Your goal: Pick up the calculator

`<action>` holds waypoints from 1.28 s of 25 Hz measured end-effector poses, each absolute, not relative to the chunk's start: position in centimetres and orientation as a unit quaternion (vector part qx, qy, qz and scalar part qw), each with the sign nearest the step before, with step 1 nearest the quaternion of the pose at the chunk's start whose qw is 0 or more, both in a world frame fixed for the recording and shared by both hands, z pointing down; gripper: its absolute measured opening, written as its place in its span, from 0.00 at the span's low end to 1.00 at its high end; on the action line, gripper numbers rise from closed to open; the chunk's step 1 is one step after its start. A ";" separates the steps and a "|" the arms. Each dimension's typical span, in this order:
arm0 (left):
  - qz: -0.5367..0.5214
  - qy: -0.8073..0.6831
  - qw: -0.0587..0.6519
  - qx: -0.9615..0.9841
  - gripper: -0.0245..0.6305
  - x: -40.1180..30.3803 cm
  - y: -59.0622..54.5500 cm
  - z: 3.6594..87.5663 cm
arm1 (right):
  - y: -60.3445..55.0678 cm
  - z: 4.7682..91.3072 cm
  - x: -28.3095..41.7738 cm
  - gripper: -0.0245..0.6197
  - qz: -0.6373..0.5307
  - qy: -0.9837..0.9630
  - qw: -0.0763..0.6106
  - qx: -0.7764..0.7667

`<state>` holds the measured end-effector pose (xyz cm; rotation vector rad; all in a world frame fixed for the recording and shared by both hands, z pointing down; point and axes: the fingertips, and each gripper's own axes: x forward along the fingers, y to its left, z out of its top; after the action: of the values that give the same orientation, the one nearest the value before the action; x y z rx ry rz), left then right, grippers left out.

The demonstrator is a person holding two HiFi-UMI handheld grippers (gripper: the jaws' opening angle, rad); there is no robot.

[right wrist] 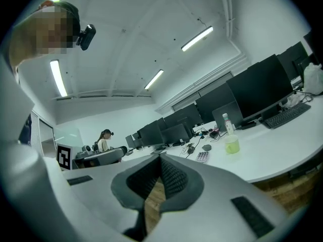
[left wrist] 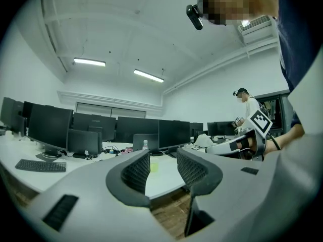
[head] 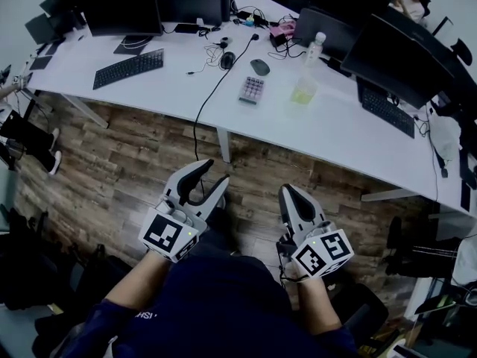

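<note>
Head view, flat rectangular calculator (head: 252, 89) with pale rounded keys on smooth white desk (head: 335, 129), upper centre, left gripper (head: 212, 174) at lower centre, ribbed jaws spread, empty, right gripper (head: 293, 194) jaws pressed together, empty, over wood-plank floor (head: 119, 155)

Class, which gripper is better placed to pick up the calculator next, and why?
Probably left. The left gripper has its jaws apart and empty, while the right gripper is shut and would have to open first. Both are about equally far from the calculator.
</note>
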<state>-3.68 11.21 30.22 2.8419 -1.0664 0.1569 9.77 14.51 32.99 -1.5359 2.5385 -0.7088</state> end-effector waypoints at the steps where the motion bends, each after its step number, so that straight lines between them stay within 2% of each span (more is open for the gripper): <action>1: 0.052 -0.349 0.053 0.934 0.32 -3.8 10.3 30.4 | 13.6 33.2 9.5 0.04 -0.234 0.831 0.044 -0.503; 32: 0.070 -0.293 0.091 0.949 0.32 -6.7 -15.0 33.7 | -10.8 35.6 5.8 0.04 -0.268 0.797 0.013 -0.541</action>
<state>-6.69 -15.04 33.69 2.8203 -0.8700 0.2093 5.79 -10.80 35.58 -1.6867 2.4836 -0.8349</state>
